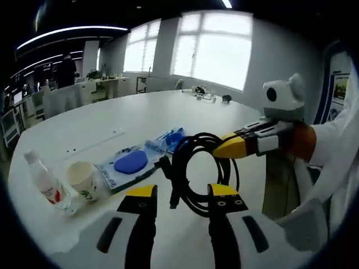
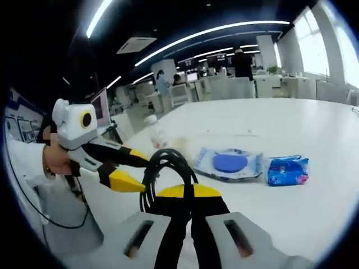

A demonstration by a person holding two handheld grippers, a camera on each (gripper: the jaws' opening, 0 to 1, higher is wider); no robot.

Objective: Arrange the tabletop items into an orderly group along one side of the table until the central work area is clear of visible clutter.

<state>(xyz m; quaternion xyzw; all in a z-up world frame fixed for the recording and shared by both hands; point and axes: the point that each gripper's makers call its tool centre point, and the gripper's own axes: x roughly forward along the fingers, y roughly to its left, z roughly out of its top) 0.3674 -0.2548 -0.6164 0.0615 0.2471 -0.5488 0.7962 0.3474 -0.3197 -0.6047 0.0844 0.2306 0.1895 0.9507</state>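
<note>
**Cable coil in transit toward the grouped items**

Your right gripper [image 2: 188, 193] has its jaws closed on the coiled black cable [image 1: 202, 171], holding it lifted just above the white table [image 1: 84, 126]. Your left gripper [image 1: 182, 196] stands with jaws parted and empty, the coil hanging just ahead of them.

Step in hand, by my reading: carrying the cable to the row. The next move calls for setting it beside the blue pouch [image 2: 288, 170].

Count: one water bottle [image 1: 45, 182], one paper cup [image 1: 84, 179], one clear packet with a blue disc [image 1: 129, 165], one blue pouch, one cable.

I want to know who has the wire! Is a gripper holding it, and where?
The right gripper holds the black cable, jaws shut on one side of its coil. The left gripper is open, holding nothing.
</note>
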